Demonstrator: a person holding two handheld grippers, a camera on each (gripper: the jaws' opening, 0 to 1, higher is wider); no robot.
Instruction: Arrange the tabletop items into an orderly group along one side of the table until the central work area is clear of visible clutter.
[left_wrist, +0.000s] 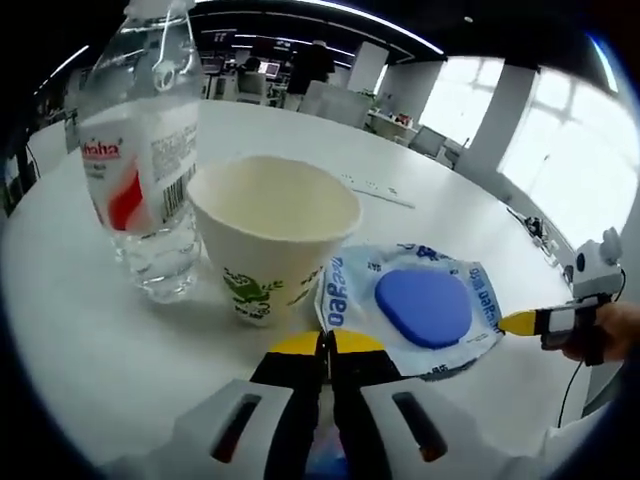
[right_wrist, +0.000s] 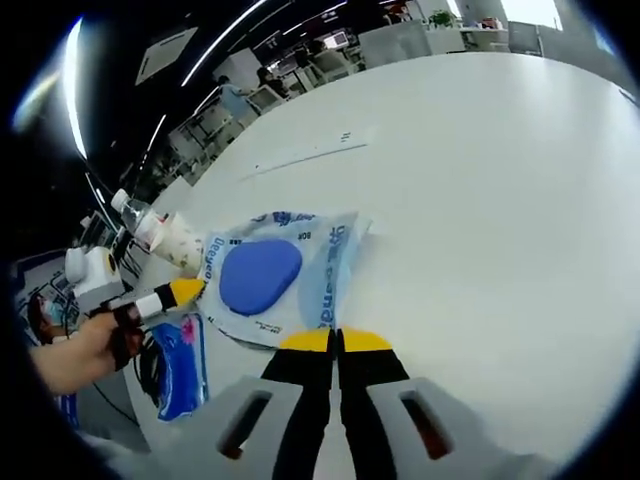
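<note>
**Soft pouch pinched at two edges, beside cup and bottle**

Both hand-held grippers clenched on the plastic pouch: left hand-held gripper (left_wrist: 327, 345) nipping the pouch (left_wrist: 420, 305) at its near edge in the left gripper view, jaws pressed together with film between the yellow tips; right hand-held gripper (right_wrist: 336, 342) likewise closed on the opposite edge of the same pouch (right_wrist: 275, 280) in the right gripper view. Pouch lying flat on the white worktop (left_wrist: 90, 330), touching or just beside the paper cup (left_wrist: 272, 235), with the water bottle (left_wrist: 140, 150) standing upright just beyond the cup on the other side.

Handling, judged from the look of it: pouch light, limp and slippery, blue disc inside (left_wrist: 424, 305) the only firm part. Best held at the sealed rim, as now; likely to sag or fold if lifted from one corner, so dragging or lifting with both edges level seems safer. Paper cup light, open-topped, easily crushed or tipped; better gripped by the rim wall, gently. Bottle clear, partly filled, top-heavy when nudged; neck or mid-body the sensible hold.

Another blue packet (right_wrist: 185, 365) lying near the worktop edge in the right gripper view.
</note>
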